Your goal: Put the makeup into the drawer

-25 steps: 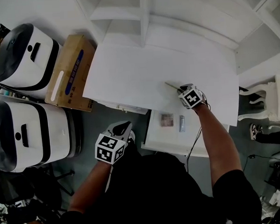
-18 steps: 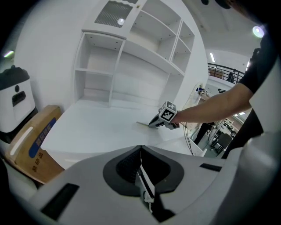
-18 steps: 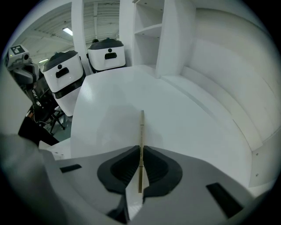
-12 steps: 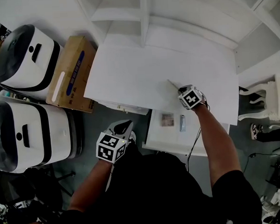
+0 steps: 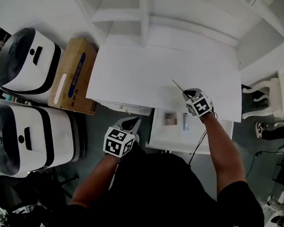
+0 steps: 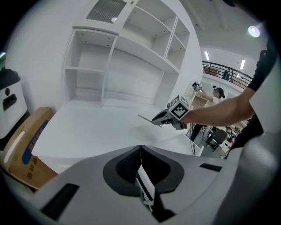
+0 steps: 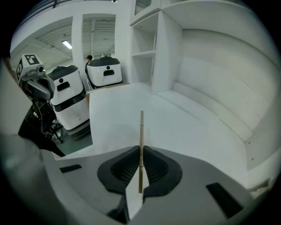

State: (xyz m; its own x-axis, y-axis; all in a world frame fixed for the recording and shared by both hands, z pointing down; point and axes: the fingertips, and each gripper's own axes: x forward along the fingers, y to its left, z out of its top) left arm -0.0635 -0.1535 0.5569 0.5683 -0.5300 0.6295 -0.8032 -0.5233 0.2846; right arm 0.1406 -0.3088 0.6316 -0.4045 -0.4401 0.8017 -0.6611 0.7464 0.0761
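Pinching a thin, straight tan stick above the smooth white tabletop with the right tool, jaws just closed on it; left tool pressed together, empty. Only in the head view: the open drawer.

Plenty of bare surface ahead of my right claw. The thin stick pinched in it pokes out over open white until the shelving walls off the back. Right below me the drawer stands open, with a small palette and a tube along its far strip and the near part bare. It's tighter on the left, where my left claw sits in the gap beside the drawer, with the cardboard box and white machines crowding that flank.
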